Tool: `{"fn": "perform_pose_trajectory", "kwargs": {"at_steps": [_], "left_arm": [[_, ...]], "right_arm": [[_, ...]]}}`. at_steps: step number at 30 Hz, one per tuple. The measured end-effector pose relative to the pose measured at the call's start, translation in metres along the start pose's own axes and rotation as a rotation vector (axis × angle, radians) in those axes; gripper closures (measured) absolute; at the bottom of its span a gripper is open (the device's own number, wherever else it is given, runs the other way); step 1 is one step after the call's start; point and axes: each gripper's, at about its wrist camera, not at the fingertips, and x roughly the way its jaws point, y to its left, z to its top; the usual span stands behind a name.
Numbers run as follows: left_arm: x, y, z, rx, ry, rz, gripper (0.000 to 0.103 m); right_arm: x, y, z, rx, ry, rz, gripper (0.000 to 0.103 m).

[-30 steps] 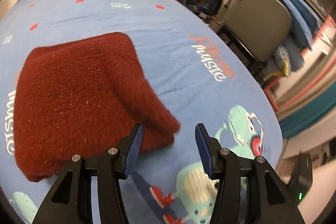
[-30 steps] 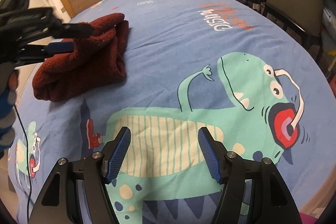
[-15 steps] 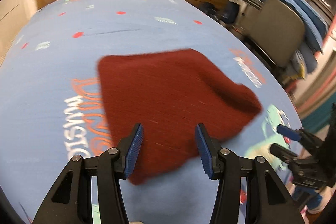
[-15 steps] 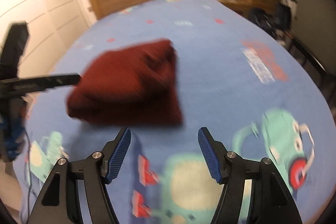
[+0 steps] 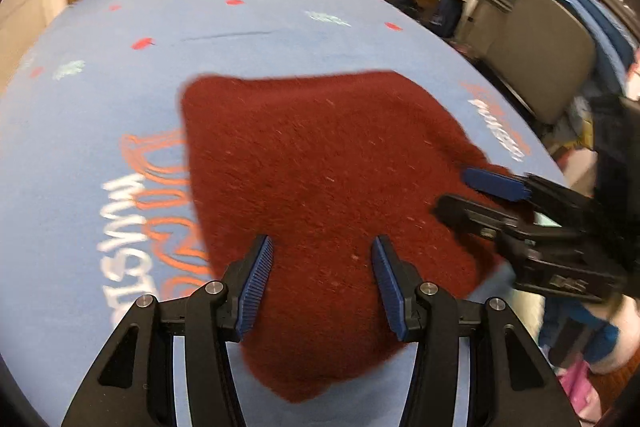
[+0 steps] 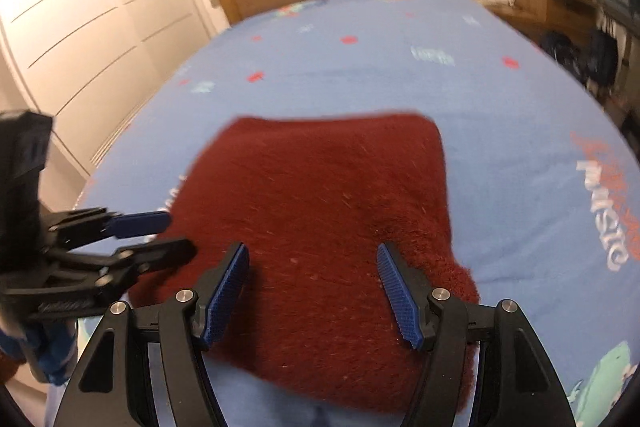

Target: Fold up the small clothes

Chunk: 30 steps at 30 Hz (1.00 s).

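Both the left gripper [image 5: 320,267] and the right gripper [image 6: 312,279] hover, jaws wide, over the red garment [image 5: 320,179] on the bed [image 5: 120,75], likely positioned to grasp its near edge.

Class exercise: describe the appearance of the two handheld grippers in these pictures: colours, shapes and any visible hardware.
Both the left gripper and the right gripper have black angular plastic frames with triangular cut-outs and round silver screws at the joints. The jaws are lined with ribbed blue pads. No cables or lettering show on either.
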Motion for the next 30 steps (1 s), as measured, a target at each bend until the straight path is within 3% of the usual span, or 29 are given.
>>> {"fn": "perform_pose_trajectory", "kwargs": {"at_steps": [4,11,14,19,22,26,30], "left_arm": [[0.003,-0.027,-0.017,0.089,0.008,0.008,0.053],[0.002,-0.024,-0.028,0.057,0.003,-0.017,0.053],[-0.004,-0.017,-0.023,0.027,-0.006,-0.025,0.053],[-0.011,-0.012,-0.028,0.01,-0.011,-0.037,0.053],[-0.013,-0.013,-0.032,0.007,-0.019,-0.034,0.053],[-0.012,-0.01,-0.03,0.016,-0.011,-0.044,0.053],[-0.014,-0.01,-0.029,0.029,-0.011,-0.034,0.052]], "right_arm": [[-0.002,-0.01,-0.019,-0.034,0.002,0.029,0.034],[-0.016,-0.017,-0.051,-0.084,0.046,0.029,0.034],[-0.022,-0.014,-0.043,-0.064,0.038,0.03,0.035],[-0.052,0.0,-0.016,-0.103,-0.067,0.033,0.035],[-0.041,0.0,0.001,-0.098,-0.067,0.024,0.035],[0.003,-0.018,-0.014,-0.051,0.064,0.017,0.034],[-0.002,-0.016,-0.028,-0.066,0.017,0.024,0.034]]}}
